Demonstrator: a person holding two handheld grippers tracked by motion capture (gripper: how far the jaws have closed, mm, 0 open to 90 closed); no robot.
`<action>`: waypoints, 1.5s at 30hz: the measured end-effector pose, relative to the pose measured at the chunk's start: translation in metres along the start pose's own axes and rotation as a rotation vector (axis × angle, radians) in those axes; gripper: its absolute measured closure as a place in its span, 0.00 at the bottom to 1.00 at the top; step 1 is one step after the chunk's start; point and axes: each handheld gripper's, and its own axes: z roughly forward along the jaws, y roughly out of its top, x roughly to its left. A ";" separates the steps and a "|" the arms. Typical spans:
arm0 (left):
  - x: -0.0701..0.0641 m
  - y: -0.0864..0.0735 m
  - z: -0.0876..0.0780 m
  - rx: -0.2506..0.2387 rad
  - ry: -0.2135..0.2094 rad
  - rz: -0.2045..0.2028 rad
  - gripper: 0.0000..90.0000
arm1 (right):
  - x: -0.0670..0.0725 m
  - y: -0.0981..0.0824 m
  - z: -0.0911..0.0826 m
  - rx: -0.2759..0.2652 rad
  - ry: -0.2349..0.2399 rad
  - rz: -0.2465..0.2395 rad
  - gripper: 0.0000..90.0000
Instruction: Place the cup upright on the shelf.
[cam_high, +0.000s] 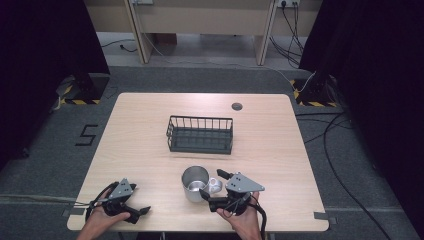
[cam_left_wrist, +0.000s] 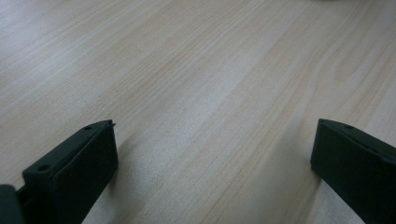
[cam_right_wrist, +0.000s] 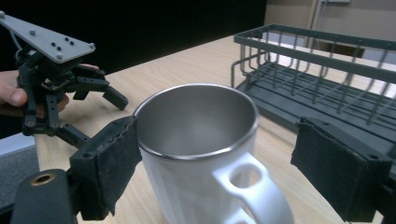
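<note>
Mug (cam_high: 195, 183): upright on the table (cam_high: 140, 130), nothing inside, handle toward the right gripper (cam_high: 212, 185).
Basket (cam_high: 200, 134): empty, farther back.
Right gripper: jaws apart, straddling the mug's handle side, left pad at the rim.
Left gripper (cam_high: 143, 211): jaws apart, holding nothing.

Table (cam_high: 150, 135): light wood, grommet (cam_high: 237, 106) near far edge.
Floor (cam_high: 45, 150): grey carpet, "5" mark (cam_high: 87, 135) at left.
Sides: black curtains (cam_high: 45, 40).
Back: wooden desk legs (cam_high: 137, 30), cables (cam_high: 345, 165) at right.

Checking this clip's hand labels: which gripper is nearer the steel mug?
Right. The right gripper sits at the steel mug, jaws either side of its handle. The left gripper rests apart, toward the table's near-left corner.
</note>
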 end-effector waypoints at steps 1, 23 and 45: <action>0.000 0.000 0.000 0.000 0.000 0.000 0.00 | 0.000 0.000 0.002 0.002 0.006 -0.007 0.17; 0.000 0.000 0.000 0.001 0.000 0.002 0.00 | 0.004 0.007 0.045 0.027 0.056 -0.032 0.06; 0.000 0.000 0.000 0.001 0.000 0.002 0.00 | -0.006 0.012 0.058 0.074 0.142 -0.064 0.03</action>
